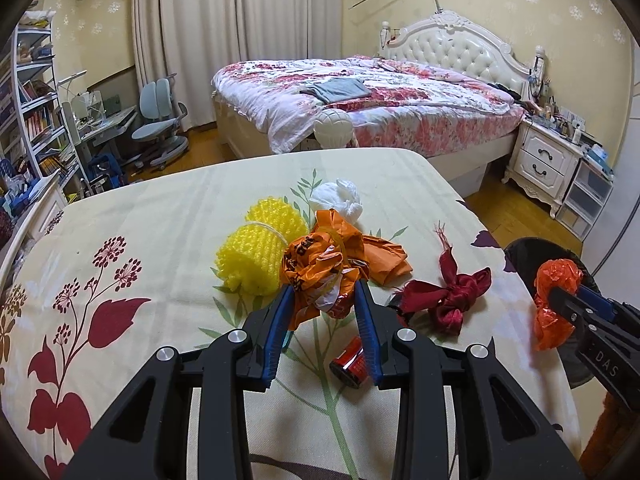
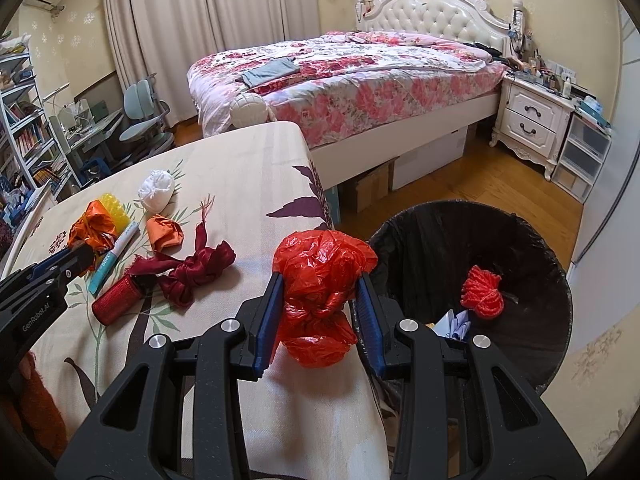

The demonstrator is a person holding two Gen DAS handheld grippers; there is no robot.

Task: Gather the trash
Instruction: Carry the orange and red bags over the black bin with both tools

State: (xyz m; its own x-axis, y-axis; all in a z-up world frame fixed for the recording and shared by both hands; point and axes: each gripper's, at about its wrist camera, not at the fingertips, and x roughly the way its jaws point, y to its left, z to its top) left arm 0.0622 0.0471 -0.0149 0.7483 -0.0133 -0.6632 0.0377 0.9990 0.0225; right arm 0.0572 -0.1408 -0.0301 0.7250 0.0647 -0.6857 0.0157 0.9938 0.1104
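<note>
Broadly, the worktop (image 1: 132,216) under its floral cloth takes up most of both views, and the black-lined trash bin (image 2: 420,232) stands on the floor just beside its right edge. Inside the bin lie a red net ball (image 2: 482,290) and some pale folded paper (image 2: 454,322).

Scattered on the worktop are a yellow foam net (image 1: 256,252), a crumpled orange wrapper (image 1: 320,272), a knotted dark red ribbon (image 1: 450,296), a white tissue wad (image 1: 338,198), a smaller orange wad (image 2: 164,234), a pen-like tube with a teal end (image 2: 114,258) and a red cylindrical roll (image 2: 116,298).

The left hand-held gripper (image 1: 322,308) is clamped on the crumpled orange wrapper, whose lower folds sit between the blue-padded fingers (image 1: 366,312); the wrapper touches the yellow foam net on its left. The red cylindrical roll lies just under the left hand-held gripper's right finger.

The right hand-held gripper (image 2: 320,296) is clamped on a knotted red plastic bag (image 2: 320,272), pinched at its waist so that it bulges above and below the fingers. The bag hangs over the right edge of the worktop, just beside the bin's rim and not yet over its opening.
</note>
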